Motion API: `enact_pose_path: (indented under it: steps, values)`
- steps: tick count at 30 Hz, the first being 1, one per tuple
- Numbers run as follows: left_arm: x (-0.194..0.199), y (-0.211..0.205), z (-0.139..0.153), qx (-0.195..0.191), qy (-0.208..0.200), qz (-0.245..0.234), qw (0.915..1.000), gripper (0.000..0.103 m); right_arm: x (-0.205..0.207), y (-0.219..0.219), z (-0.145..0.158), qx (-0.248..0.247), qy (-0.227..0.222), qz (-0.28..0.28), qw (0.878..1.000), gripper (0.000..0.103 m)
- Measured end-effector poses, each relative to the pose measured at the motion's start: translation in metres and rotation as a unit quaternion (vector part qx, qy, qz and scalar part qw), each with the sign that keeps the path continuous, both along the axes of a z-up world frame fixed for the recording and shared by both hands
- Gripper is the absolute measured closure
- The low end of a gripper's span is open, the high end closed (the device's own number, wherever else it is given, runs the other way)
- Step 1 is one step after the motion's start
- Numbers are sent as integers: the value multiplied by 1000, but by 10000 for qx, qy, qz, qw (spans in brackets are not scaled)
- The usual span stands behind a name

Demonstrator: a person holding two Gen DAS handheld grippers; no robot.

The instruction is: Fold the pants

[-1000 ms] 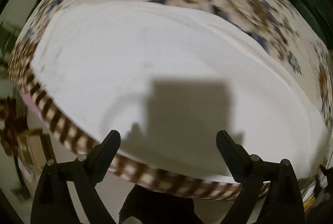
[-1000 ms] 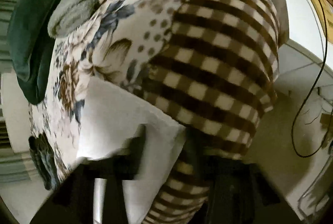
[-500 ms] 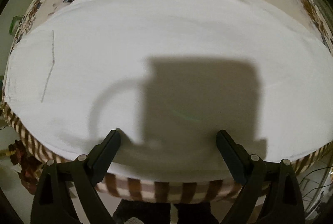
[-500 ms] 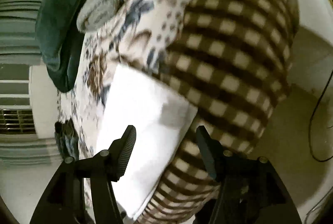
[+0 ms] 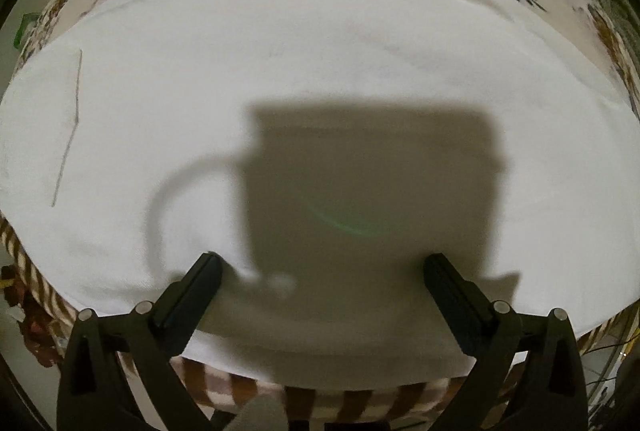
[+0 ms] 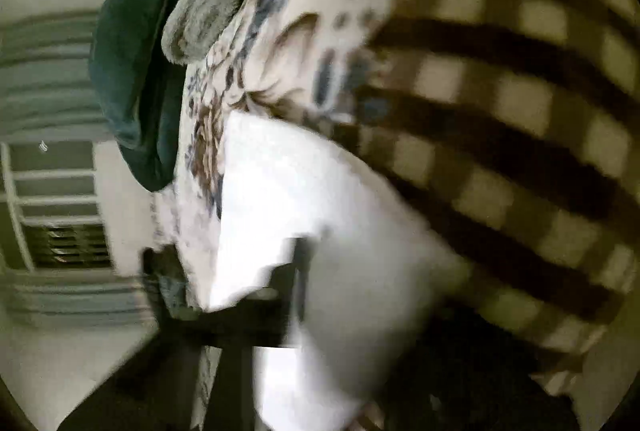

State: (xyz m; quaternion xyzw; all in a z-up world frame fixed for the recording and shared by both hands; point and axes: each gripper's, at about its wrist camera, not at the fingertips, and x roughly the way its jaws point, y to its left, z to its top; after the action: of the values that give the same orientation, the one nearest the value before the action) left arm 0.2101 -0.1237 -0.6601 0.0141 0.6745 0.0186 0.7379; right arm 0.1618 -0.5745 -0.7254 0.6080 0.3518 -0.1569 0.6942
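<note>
Two grippers: left gripper (image 5: 322, 277) fingers spread above the pants (image 5: 320, 71), right gripper (image 6: 320, 271) clenched at six o'clock, contents unclear

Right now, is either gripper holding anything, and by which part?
Left gripper, jaws just opening wider, holds nothing. Right gripper shut at white pants' edge; blur hides any grip.

Left claw (image 5: 322, 279) points straight down, jaws spread wide; right claw (image 6: 304, 295), blurred, has just closed.

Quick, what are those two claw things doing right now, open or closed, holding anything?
Left gripper: jaws wide open over the white pants, holding nothing.
Right gripper: jaws just closed; blurred, grip on pants unclear.
</note>
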Motion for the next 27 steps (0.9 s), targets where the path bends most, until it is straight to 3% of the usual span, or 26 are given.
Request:
enact_pose_path:
  steps: [5,10,15,20,23,26,27]
  values:
    - [-6,-7,43,431,-706,-224,9963,0,21,40,82,-1066,115,481,9931,95]
    - [3,18,95,174,-1125,71,9935,0,49,115,159,-1854,158,1120,9761,95]
    - [30,73,126,76,-1252,393,9913,0,79,211,199,-2315,184,1808,9557,96]
    - [19,140,130,110,-1246,947,9876,0,119,343,197,-2422,184,2788,9291,96]
    - [0,184,126,227,-1196,1312,9838,0,138,412,175,-2514,281,3268,9106,96]
    - [-18,224,114,376,-1055,1604,9807,0,150,481,142,-2661,441,3772,8860,96]
    - [-24,236,109,409,-994,1692,9797,0,153,507,127,-2762,536,4001,8722,96]
